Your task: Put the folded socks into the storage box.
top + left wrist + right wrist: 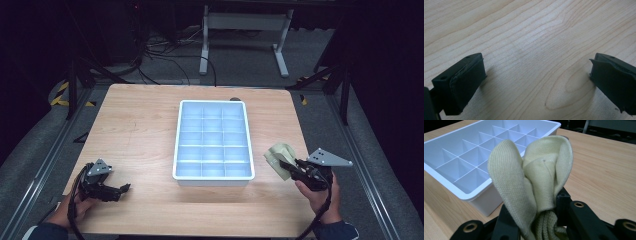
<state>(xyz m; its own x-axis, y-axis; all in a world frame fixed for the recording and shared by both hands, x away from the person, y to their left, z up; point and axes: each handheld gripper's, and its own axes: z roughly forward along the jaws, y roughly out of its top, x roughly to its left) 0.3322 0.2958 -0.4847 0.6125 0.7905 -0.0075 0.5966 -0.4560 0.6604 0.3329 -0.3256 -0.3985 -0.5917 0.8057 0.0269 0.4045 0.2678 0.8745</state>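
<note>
Pale yellow knitted fabric, a folded sock-like bundle (536, 177), is sitting pinched between the jaws of your right gripper (294, 168), just beside the right wall of the white plastic divided tray (213, 140). Your left gripper (536, 82) is resting with jaws spread wide over the light wooden table (135, 130), well apart from the tray.

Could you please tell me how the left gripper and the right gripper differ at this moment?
The left gripper has its jaws spread wide with bare tabletop between them, while the right gripper is shut on a pale yellow knitted cloth. The left gripper sits low at the wooden table, well left of the white divided tray; the right gripper is beside the tray's right side. Both are black and hand-held.
</note>
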